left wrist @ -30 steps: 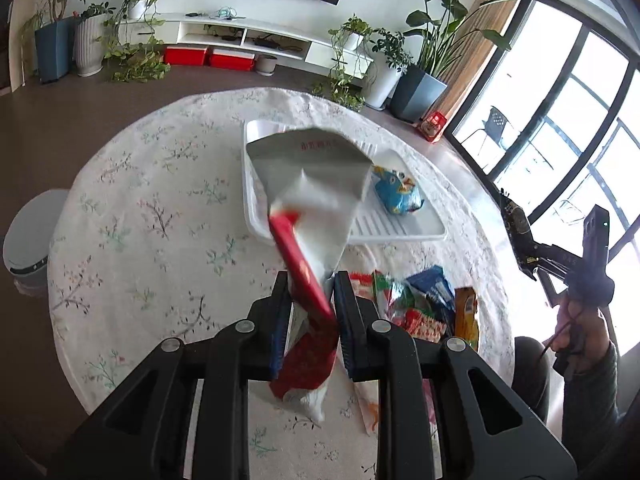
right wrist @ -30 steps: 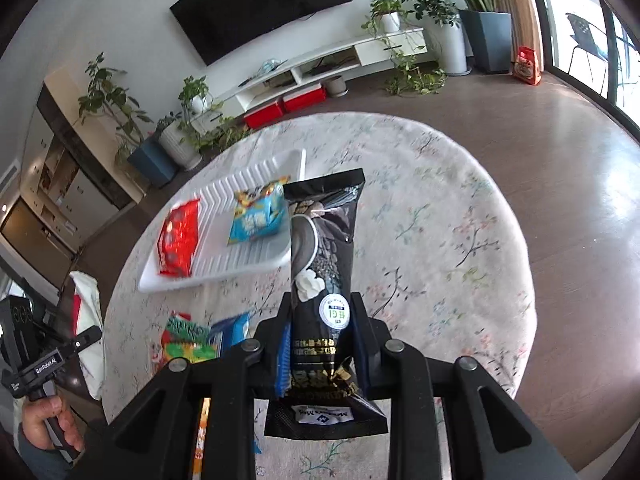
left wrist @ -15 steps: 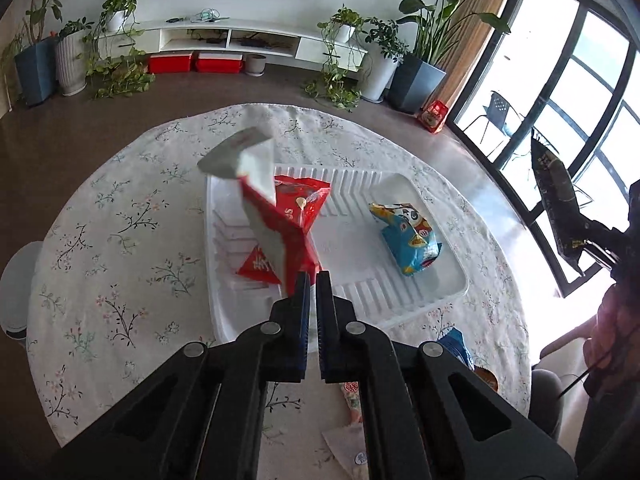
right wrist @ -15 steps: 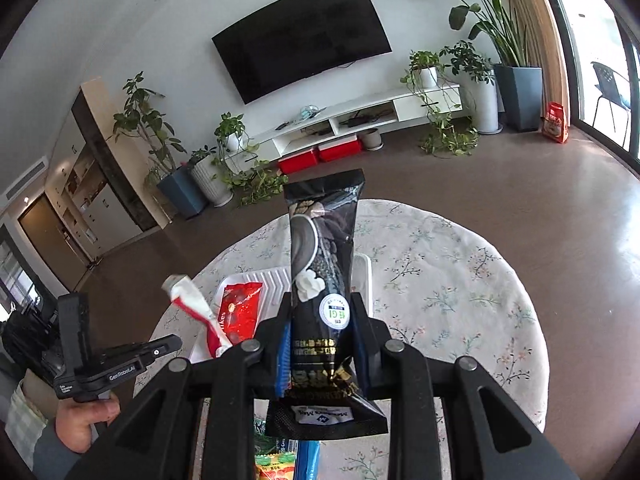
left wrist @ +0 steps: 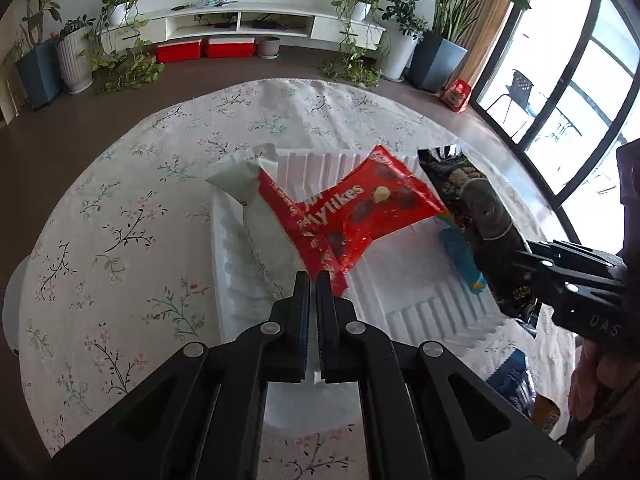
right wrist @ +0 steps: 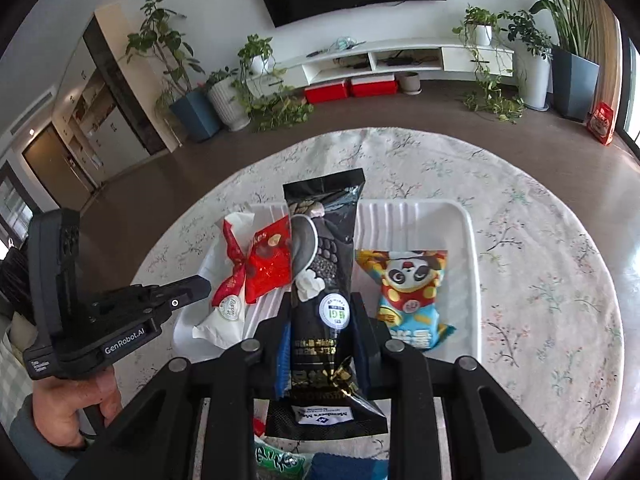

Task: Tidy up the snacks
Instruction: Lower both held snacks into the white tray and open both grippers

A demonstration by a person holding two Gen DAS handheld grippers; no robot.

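Note:
My left gripper (left wrist: pixel 313 280) is shut on the lower end of a red and white snack packet (left wrist: pixel 276 216) and holds it over the left part of the white ribbed tray (left wrist: pixel 424 308). A red Mylikes bag (left wrist: pixel 372 208) lies in the tray beside it. My right gripper (right wrist: pixel 320 312) is shut on a tall black snack bag (right wrist: pixel 324 256), held upright over the tray's near middle (right wrist: pixel 464 240). A blue and yellow panda packet (right wrist: pixel 404 292) lies in the tray's right part. The left gripper also shows in the right wrist view (right wrist: pixel 200 286).
The tray sits on a round table with a floral cloth (left wrist: pixel 120 216). More snack packets lie at the near table edge, green and blue ones (right wrist: pixel 280 460). Beyond the table are plants (left wrist: pixel 124 52), a low white TV shelf (left wrist: pixel 248 24) and large windows (left wrist: pixel 568 80).
Both grippers have come in over the tray. The left one lowered its red and white packet beside the Mylikes bag; the right one brought the black bag down toward the tray's middle.

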